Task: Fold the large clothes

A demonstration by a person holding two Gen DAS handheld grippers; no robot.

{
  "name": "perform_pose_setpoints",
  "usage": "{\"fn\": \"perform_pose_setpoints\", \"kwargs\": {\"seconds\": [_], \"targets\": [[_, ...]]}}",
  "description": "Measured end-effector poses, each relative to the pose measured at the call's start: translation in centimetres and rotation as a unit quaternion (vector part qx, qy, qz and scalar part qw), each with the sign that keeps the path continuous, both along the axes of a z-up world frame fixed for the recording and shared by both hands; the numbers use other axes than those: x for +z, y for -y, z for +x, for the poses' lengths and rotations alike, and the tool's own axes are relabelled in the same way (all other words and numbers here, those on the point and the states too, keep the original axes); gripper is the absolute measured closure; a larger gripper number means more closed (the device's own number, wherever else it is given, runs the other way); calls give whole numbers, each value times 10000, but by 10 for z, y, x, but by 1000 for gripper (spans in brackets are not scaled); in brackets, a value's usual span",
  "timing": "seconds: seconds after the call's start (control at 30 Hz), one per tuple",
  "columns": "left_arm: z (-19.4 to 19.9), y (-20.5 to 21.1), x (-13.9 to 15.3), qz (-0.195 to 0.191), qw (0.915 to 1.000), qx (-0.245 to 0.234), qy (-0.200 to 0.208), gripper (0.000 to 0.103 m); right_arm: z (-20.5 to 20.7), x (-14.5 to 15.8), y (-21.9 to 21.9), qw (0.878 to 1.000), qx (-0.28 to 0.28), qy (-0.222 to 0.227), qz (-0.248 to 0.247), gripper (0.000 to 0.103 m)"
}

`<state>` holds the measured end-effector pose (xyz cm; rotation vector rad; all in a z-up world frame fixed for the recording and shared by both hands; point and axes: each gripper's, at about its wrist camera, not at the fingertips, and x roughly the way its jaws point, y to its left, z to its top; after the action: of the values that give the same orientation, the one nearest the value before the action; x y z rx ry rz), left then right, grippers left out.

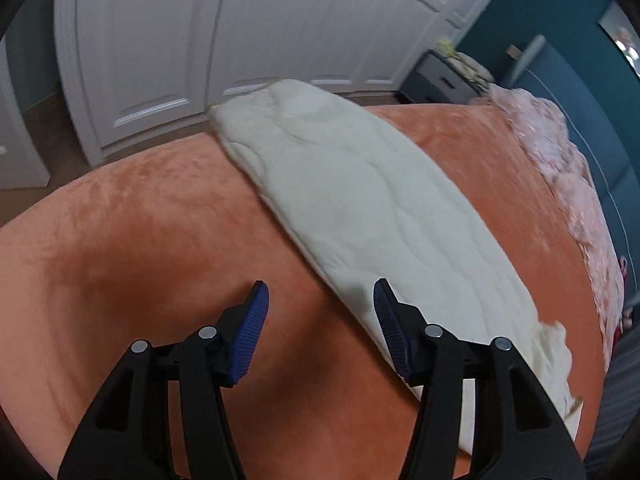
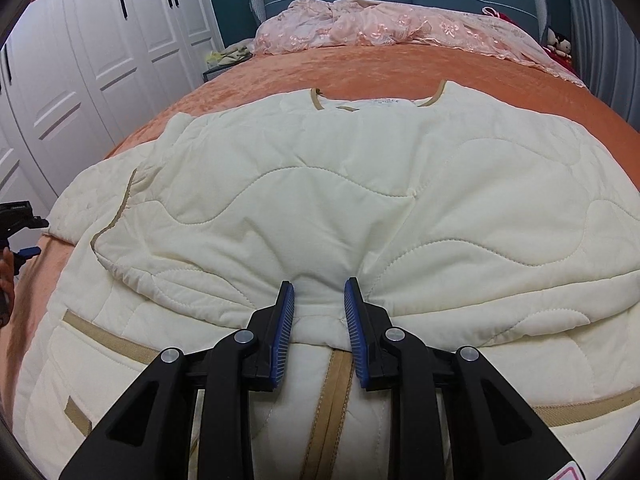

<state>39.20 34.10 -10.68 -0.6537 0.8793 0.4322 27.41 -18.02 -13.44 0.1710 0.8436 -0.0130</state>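
The cream quilted jacket (image 2: 320,208) is lying spread on the orange bedspread (image 2: 360,68), collar toward twelve o'clock; the right gripper (image 2: 319,296) is pinching a bunched fold of its hem between its blue pads (image 2: 282,344); the left gripper (image 1: 320,312) is hovering with jaws spread wide and nothing held, the jacket's sleeve (image 1: 360,200) stretching toward one o'clock; pink lace bedding (image 2: 392,26) is lying at twelve.
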Motion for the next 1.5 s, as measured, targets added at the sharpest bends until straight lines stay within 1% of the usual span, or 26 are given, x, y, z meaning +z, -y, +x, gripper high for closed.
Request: {"fn": "perform_pose_setpoints", "kwargs": {"seconds": [0.07,0.13,0.2,0.27,0.3,0.37,0.47,0.57,0.63,0.77,0.83,0.87,0.97,1.03,1.07,1.1,1.17,1.2,1.23,1.27,1.3,1.33,1.37,1.43,1.5], "targets": [[10,-14,-3,135,9999,90,-3,51,0,0,-1,10000,-3,7,-19,79],[22,-13,-2,411,9991,23,-81,51,0,0,-1,10000,-2,8,-11,79],[34,-6,-1,597,9981,-86,-122,52,0,0,-1,10000,-2,10,-3,79],[44,-1,-1,642,9977,-164,-138,65,0,0,-1,10000,-3,14,-6,79],[47,2,-1,703,9973,-161,-161,68,0,0,-1,10000,-4,16,-4,79],[52,7,2,688,9972,-277,-123,92,0,0,-1,10000,-6,19,-1,79],[51,19,12,818,9958,-414,19,94,0,0,-1,10000,-5,26,22,79],[48,41,34,1181,9907,-646,190,95,0,1,-1,10000,-10,46,66,79],[46,60,52,1343,9866,-857,358,95,1,1,0,9999,-13,55,88,79],[41,109,88,1525,9757,-1388,741,95,2,0,0,9999,-14,65,122,79],[35,140,107,1602,9679,-1684,952,96,2,0,1,9999,-16,65,143,79],[32,158,117,1648,9630,-1849,1060,96,2,0,1,9998,-14,63,163,79],[17,223,146,1689,9440,-2443,1438,96,2,2,4,9996,-2,74,283,78],[4,277,162,1593,9254,-3000,1683,96,-1,9,9,9989,-12,108,458,78],[-5,306,167,1510,9135,-3343,1759,96,-5,14,12,9983,-51,154,568,76],[-15,338,168,1384,8995,-3732,1802,95,-13,20,16,9972,-98,220,707,74],[-36,398,158,1213,8661,-4528,1737,92,-34,29,27,9955,-241,304,865,63],[-48,425,149,1217,8514,-4824,1662,91,-47,32,35,9946,-306,340,932,62],[-60,444,139,1228,8413,-5016,1596,87,-60,35,45,9935,-393,359,1005,60],[-70,457,128,1199,8346,-5145,1561,80,-70,37,54,9929,-479,358,1032,57],[-79,464,117,1120,8337,-5195,1502,76,-80,39,64,9926,-570,349,1017,55],[-85,464,107,987,8374,-5191,1402,68,-88,42,73,9929,-624,345,957,54],[-88,460,99,796,8434,-5145,1326,67,-93,44,81,9933,-658,347,886,54],[-87,442,87,451,8614,-4922,1170,66,-98,48,95,9938,-720,334,781,53],[-81,416,78,165,8840,-4550,1060,64,-95,54,105,9934,-758,385,769,52]]}}
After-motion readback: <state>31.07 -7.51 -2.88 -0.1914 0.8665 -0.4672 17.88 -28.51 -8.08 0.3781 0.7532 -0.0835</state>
